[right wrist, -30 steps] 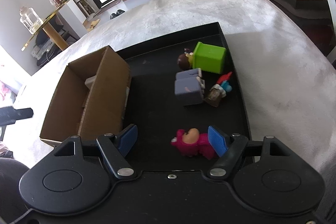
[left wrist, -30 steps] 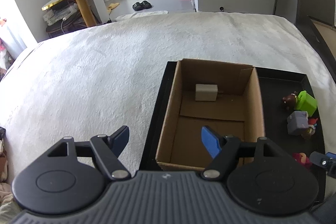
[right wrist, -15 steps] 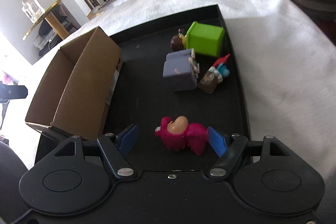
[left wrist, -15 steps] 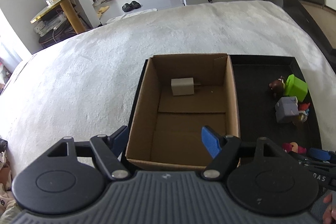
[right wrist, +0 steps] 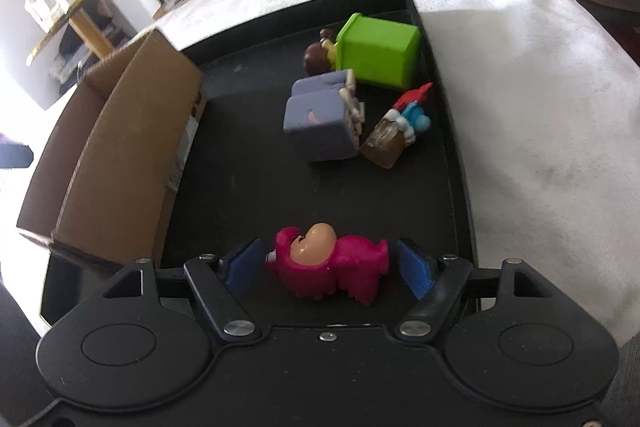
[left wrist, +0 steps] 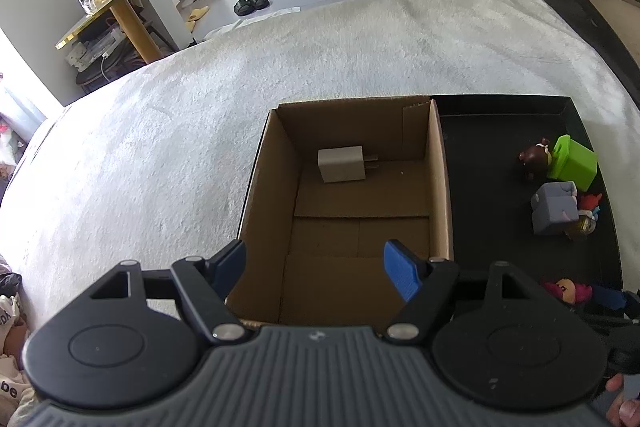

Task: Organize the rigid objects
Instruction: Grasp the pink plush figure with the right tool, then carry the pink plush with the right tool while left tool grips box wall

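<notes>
Lying on its side on the black tray [right wrist: 448, 163], the pink figure [right wrist: 332, 267] sits directly between the blue fingers of the right gripper [right wrist: 328, 267]. A narrow gap shows on each side of the toy, so the pads bracket it without pressing on it; the jaws stand released. The figure's pale face points up and toward the tray's far end.

Farther along the tray, near its right wall, the other toys cluster together: a green cube [right wrist: 380, 55] at the far end with a small brown-headed figure [right wrist: 318, 57] touching its left face, a grey-purple block [right wrist: 320, 123] just in front of them, and a red-and-blue figure [right wrist: 404, 123] lying against the block's right side.

A cardboard box [right wrist: 120, 143] stands on the left part of the tray, well apart from the pink figure. From the left wrist view, the left gripper [left wrist: 316, 267] hangs over the near end of this box [left wrist: 438, 187], its jaws spread wide with nothing between them; the left finger is outside the box's left wall and the right finger is over its floor. A white charger plug [left wrist: 342, 163] lies on the box floor toward the far wall, prongs pointing right. The tray rests on a white fuzzy cover [left wrist: 160, 155].
</notes>
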